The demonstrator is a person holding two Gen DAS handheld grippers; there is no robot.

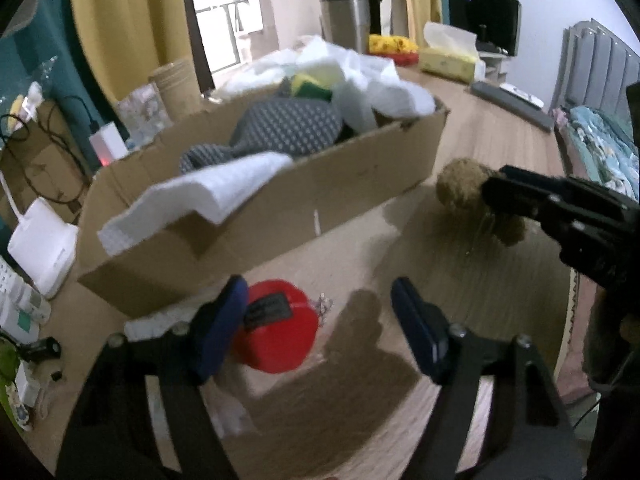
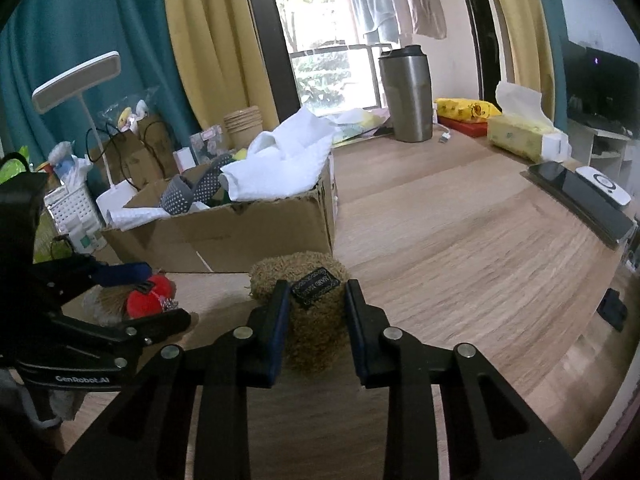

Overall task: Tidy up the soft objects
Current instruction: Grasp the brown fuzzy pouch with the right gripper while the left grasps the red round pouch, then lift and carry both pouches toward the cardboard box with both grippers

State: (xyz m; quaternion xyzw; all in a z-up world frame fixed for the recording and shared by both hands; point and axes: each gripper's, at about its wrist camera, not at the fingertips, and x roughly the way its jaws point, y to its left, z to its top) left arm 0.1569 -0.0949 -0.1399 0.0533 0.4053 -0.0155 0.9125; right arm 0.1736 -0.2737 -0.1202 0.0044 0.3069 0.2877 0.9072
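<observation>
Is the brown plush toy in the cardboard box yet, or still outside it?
Outside: the brown plush toy sits clamped in the right gripper, short of the cardboard box.

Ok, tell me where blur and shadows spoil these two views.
Left wrist view: motion blur smears the brown cardboard box and the red soft toy; a tool-shaped shadow darkens the wooden table. Right wrist view: sharper, bright window glare, fisheye bending.

both wrist views look down, close, sharing the cardboard box [image 1: 280, 216].

wall teal [image 2: 52, 36] | curtains yellow [image 2: 216, 40] | window daylit [image 2: 332, 68] | table wood-grain [image 2: 460, 240] | monitor dark [image 2: 600, 80]
</observation>
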